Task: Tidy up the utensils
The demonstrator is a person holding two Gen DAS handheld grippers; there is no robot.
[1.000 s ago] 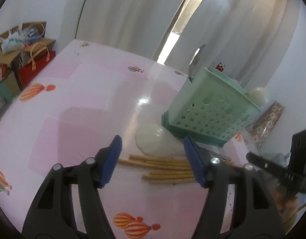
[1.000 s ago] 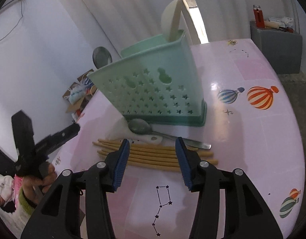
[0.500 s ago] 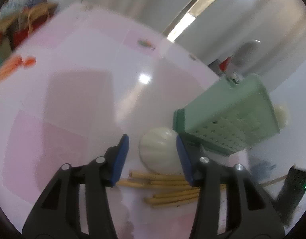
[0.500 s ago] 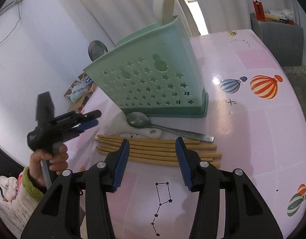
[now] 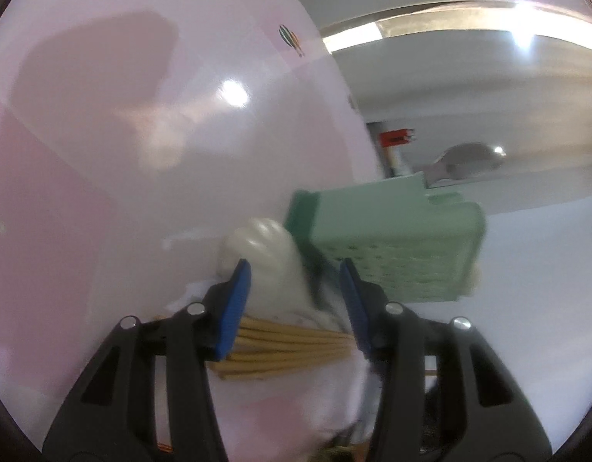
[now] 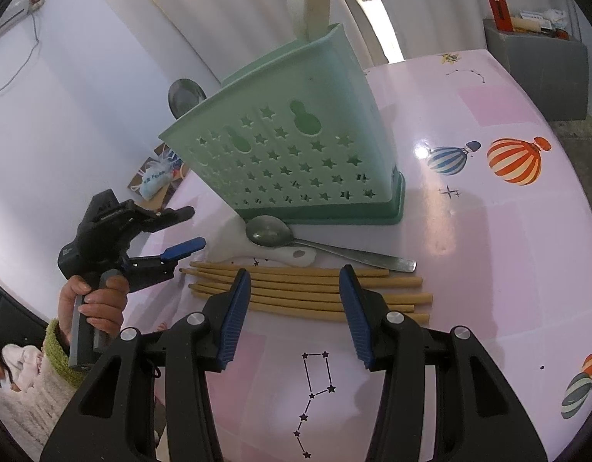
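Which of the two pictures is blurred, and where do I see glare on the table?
Left wrist view: motion-blurred, the green utensil holder and white spoon smeared, a bright glare spot on the pink table. Right wrist view: sharp, the chopsticks crisp, only a small glare patch near the balloon print; fisheye bending in both.

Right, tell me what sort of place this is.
Probably a room in a home: a table under a pink balloon-print cover, pale curtains behind it, and gift bags against the wall.
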